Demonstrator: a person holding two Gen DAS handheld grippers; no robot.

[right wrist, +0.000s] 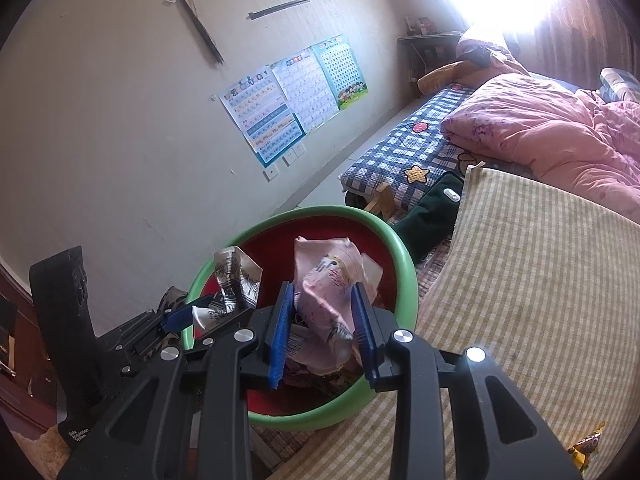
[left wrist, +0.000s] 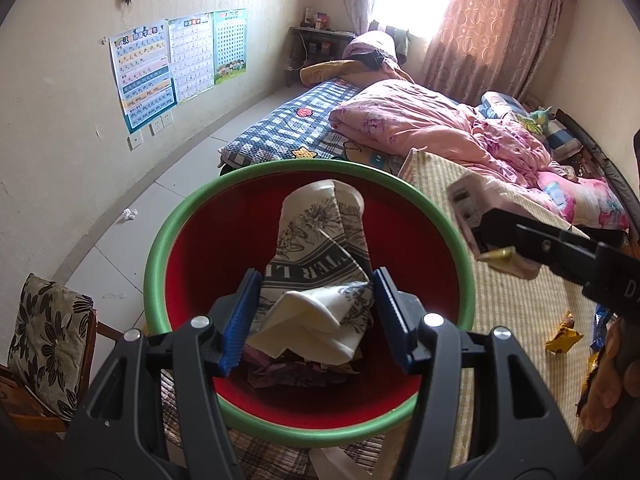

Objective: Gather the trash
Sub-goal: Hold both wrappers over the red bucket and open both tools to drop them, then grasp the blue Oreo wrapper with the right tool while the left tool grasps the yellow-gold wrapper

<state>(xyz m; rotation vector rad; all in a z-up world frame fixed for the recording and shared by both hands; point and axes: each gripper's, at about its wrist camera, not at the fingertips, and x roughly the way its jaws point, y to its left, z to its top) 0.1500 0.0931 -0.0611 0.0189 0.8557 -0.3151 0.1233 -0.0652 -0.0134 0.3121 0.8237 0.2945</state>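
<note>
A red basin with a green rim (left wrist: 168, 232) stands on the bed's edge with wrappers lying in its bottom. My left gripper (left wrist: 317, 276) hangs over it, shut on a crushed white paper cup (left wrist: 320, 232) with dark print. From the right, my right gripper (left wrist: 486, 236) reaches toward the basin with a crumpled pink wrapper (left wrist: 466, 196). In the right wrist view the right gripper (right wrist: 322, 286) is shut on that pink wrapper (right wrist: 324, 264) above the basin rim (right wrist: 404, 264). To its left, the left gripper (right wrist: 212, 312) holds the paper cup (right wrist: 236, 276).
Yellow snack wrappers (left wrist: 564, 336) (right wrist: 586, 450) and a blue one (left wrist: 600, 320) lie on the striped mat (left wrist: 520, 300). A crumpled white paper (left wrist: 130, 214) lies on the floor by the wall. A floral-cushioned chair (left wrist: 48, 340) stands at left; a pink quilt (left wrist: 420, 124) covers the bed behind.
</note>
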